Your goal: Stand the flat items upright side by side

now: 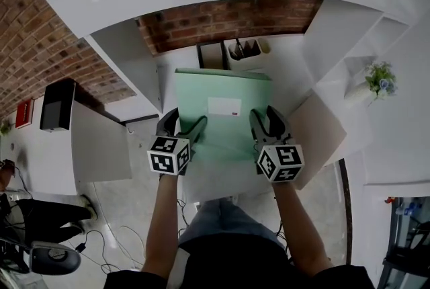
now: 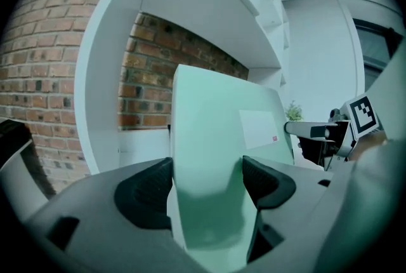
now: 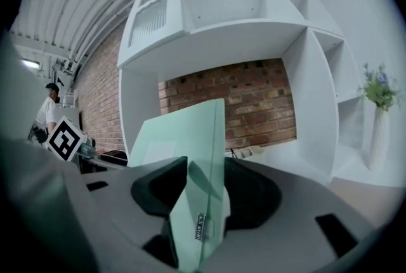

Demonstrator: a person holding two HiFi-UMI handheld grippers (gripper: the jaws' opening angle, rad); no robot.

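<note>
The green folder [image 1: 222, 116] is held in the air by both grippers, in front of the wide open compartment of a white shelf unit [image 1: 322, 32]. Its broad face is turned up toward the head camera, and a white label [image 1: 224, 106] sits on this face. The left gripper [image 1: 185, 125] holds the folder near its left corner on the person's side, with the jaws closed on the cover from both sides. The right gripper [image 1: 267, 121] holds the corner on the other side in the same way, its jaws pressing on the folder's edge. Behind the compartment a brick wall [image 1: 228, 19] shows. A vase with flowers [image 1: 379, 79] stands in a smaller compartment at the right, well apart from the folder.
</note>
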